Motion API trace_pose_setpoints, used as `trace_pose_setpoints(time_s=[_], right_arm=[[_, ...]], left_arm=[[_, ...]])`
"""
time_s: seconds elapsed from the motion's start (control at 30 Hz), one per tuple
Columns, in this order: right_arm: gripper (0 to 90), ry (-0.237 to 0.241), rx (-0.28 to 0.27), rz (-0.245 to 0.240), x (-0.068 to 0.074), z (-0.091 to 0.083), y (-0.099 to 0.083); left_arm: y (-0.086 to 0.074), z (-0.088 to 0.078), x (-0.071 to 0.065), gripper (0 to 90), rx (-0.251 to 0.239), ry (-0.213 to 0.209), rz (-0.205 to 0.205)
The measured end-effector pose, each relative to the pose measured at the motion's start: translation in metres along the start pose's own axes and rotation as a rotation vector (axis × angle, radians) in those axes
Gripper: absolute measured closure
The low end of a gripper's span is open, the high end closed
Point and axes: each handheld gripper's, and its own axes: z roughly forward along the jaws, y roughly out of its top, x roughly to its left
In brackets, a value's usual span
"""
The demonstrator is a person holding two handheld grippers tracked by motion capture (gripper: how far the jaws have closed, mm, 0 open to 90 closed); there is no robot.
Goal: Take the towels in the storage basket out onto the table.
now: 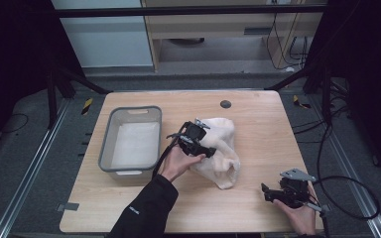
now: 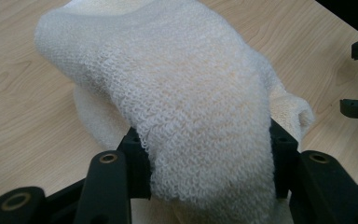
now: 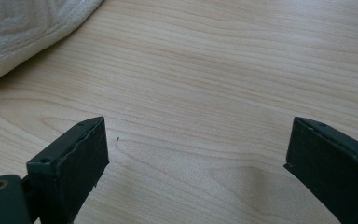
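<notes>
We find no readable text, label, brand, number or sign anywhere. The sleeve (image 1: 144, 208) carries a small pale mark near the cuff, too small and blurred for us to read. The yellow-and-black striped strips on the floor (image 1: 87, 105) beside the table (image 1: 258, 129) are hazard markings only, no words on them. Nothing printed on the towel (image 2: 191, 107), the grey bin (image 1: 110, 130) or the black jaws in either gripper view.
</notes>
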Motion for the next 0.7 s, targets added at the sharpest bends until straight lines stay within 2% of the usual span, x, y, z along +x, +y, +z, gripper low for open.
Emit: trace_pose_setpoints(time_s=[0.33,0.7], right_arm=[[5.1,-0.003,0.001,0.0,0.0,0.0,0.0],[4.8,-0.005,0.002,-0.007,0.0,0.001,0.0]], left_arm=[[-0.007,0.013,0.0,43.1,0.024,0.01,-0.002],[-0.014,0.022,0.001,33.7,0.023,0.008,0.004]])
